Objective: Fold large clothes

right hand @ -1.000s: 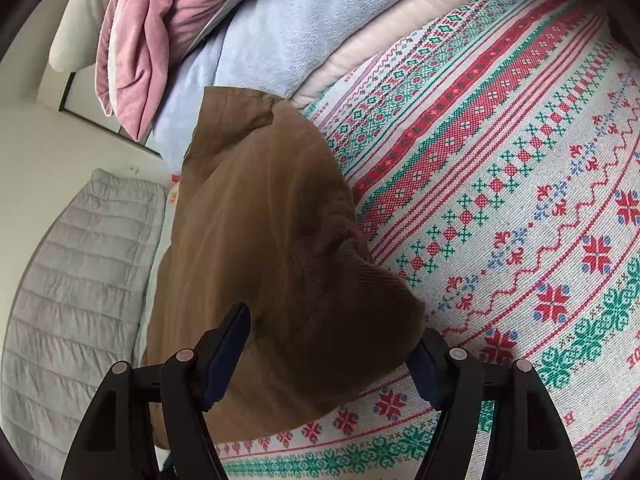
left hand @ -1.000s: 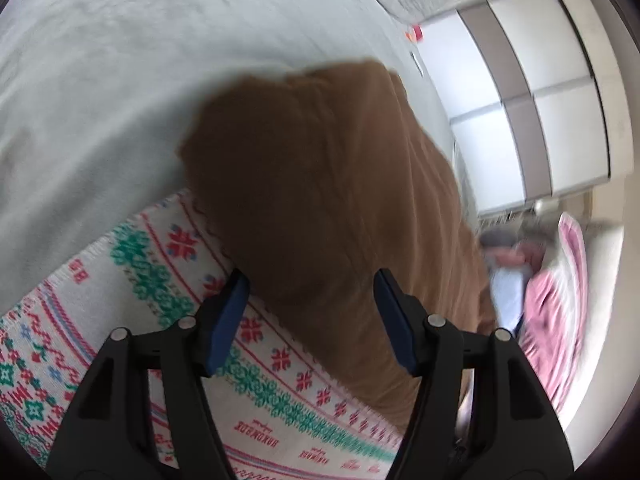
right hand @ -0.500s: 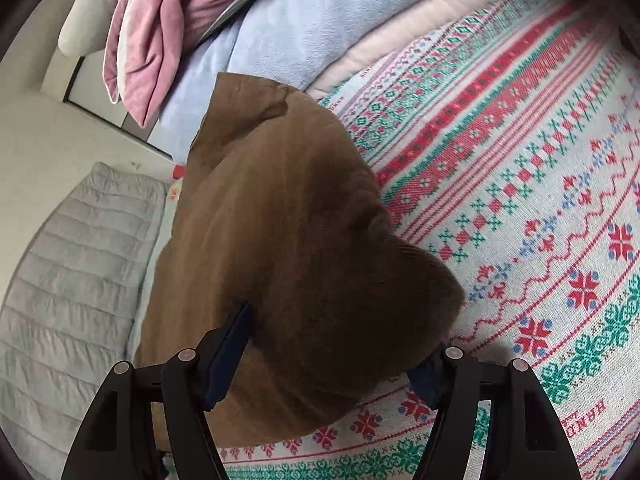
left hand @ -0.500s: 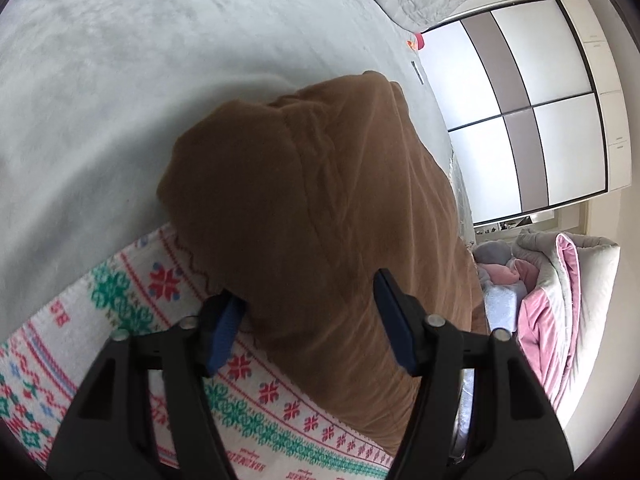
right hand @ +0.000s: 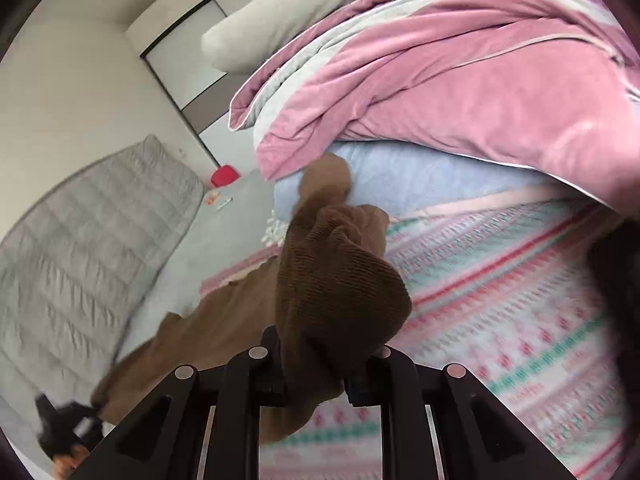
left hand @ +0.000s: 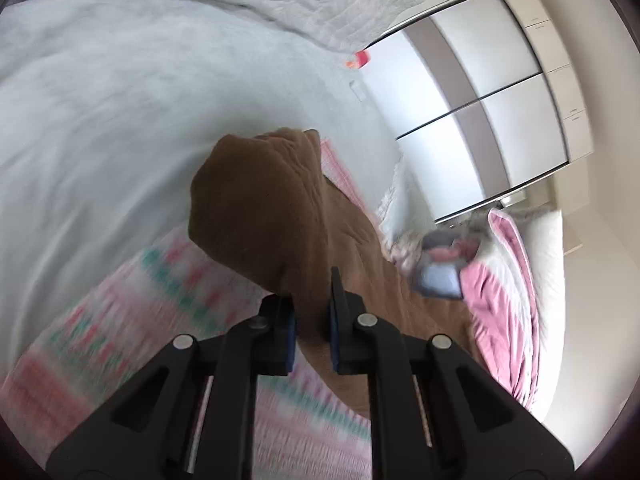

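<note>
Corners of the brown garment [left hand: 276,216] sit in both your tools, which is why it hangs as a bunched ridge between them instead of lying flat. Your left gripper [left hand: 310,312] has its blue pads drawn narrow with a thick fold of the cloth pinched between them, and your right gripper [right hand: 314,364] is clamped the same way on a ribbed end that bulges over its jaws. Holding two far points like this lets you lift one edge and carry it over the rest of the garment, so judge this as the start of a fold, with most of the work ahead.

The garment itself is a soft, heavy knit in plain brown, ribbed near the right tool, creased along its length. Its free part trails down onto the patterned blanket [right hand: 500,280] spread over the grey bed [left hand: 120,120], running toward the pink duvet [right hand: 460,92] heaped at the far side. Both views are smeared by motion, so whether the lower hem lies straight on the blanket probably cannot be told. The red object [right hand: 224,176] on the bed stands well apart from the cloth.
</note>
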The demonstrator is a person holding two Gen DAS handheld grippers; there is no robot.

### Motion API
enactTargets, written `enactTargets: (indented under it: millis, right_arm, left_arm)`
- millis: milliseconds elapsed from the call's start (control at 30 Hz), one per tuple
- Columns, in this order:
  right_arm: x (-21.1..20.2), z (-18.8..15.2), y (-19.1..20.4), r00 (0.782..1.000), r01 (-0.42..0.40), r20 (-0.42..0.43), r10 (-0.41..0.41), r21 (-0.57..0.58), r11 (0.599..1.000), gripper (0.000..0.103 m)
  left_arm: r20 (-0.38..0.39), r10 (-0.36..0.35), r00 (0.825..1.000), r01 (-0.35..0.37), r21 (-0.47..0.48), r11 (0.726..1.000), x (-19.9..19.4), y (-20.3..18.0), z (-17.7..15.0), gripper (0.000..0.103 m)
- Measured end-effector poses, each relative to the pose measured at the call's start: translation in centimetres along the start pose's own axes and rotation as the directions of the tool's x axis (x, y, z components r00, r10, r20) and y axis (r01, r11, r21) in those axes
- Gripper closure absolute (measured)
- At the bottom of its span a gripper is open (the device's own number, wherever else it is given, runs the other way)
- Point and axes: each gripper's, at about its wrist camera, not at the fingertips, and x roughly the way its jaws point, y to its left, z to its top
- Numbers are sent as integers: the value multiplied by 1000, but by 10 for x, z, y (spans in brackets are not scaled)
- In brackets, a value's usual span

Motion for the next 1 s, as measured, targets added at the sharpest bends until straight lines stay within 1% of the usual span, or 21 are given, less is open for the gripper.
enactTargets:
  millis: [67,100,133,167,233,267,300,333,400,433,467,533,600,633,667,700,767,833,867,933,1000]
  right_arm:
    - [-19,-36,-23,998,27,-63,-26,25,999,86]
    - [-19,-56,-42,992,46,-122,-37,77,996,85]
    - [-9,-75,-59,979,88,-195,-64,116,989,84]
    - [9,-94,-76,951,141,-293,-98,130,981,82]
    - [44,-123,-104,881,218,-456,-127,153,964,64]
    - [48,-126,-116,873,202,-482,-80,207,957,64]
    - [45,-119,-121,875,173,-483,-35,245,954,57]
    - [40,-109,-121,877,162,-479,-31,234,959,52]
    - [30,-93,-118,897,165,-430,-98,122,979,45]
    - [27,-87,-117,904,197,-397,-159,57,979,42]
    - [27,-79,-115,907,227,-365,-210,3,974,41]
    - [32,-68,-110,917,204,-342,-204,-38,978,40]
    - [41,-56,-99,928,179,-314,-199,-89,980,40]
    - [46,-50,-93,933,164,-305,-191,-114,980,40]
    - [56,-41,-85,938,144,-297,-181,-143,979,40]
    - [66,-36,-81,940,133,-292,-175,-157,979,40]
    - [89,-23,-77,946,93,-295,-138,-162,982,40]
    - [116,-11,-82,946,75,-306,-105,-108,991,40]
    - [129,-7,-90,947,82,-306,-95,-55,995,40]
    - [150,-2,-106,951,74,-305,-59,37,997,40]
    - [170,1,-117,947,44,-322,-14,87,995,40]
  left_arm:
    - [-62,68,996,-67,18,998,-19,21,-31,88]
    - [-86,98,992,-96,21,995,-20,32,-43,87]
    - [-138,145,980,-146,7,989,-13,52,-54,86]
    - [-198,178,964,-186,-25,982,-1,71,-60,82]
    - [-259,164,952,-202,-129,971,13,106,-62,72]
    - [-287,121,950,-185,-207,961,13,122,-60,69]
    - [-282,113,953,-176,-209,962,9,123,-57,69]
    - [-261,134,956,-182,-168,969,2,117,-52,68]
    - [-225,202,953,-227,-93,969,-10,102,-46,68]
    - [-208,228,951,-247,-69,967,-16,96,-44,68]
    - [-171,265,949,-276,-43,960,-24,90,-40,68]
    - [-64,319,945,-320,4,948,-41,75,-27,68]
    - [19,330,944,-330,4,944,-48,65,-5,63]
    - [28,321,947,-322,5,947,-44,62,3,52]
    - [13,298,955,-298,32,954,-32,55,17,43]
    - [-11,276,961,-274,83,958,-13,45,28,41]
    - [-69,270,960,-256,165,952,22,30,45,41]
    - [-98,251,963,-225,222,949,57,20,59,40]
    - [-98,262,960,-233,241,942,73,19,65,40]
    - [-95,284,954,-256,233,938,96,23,73,40]
    - [-107,277,955,-253,200,947,122,36,79,40]
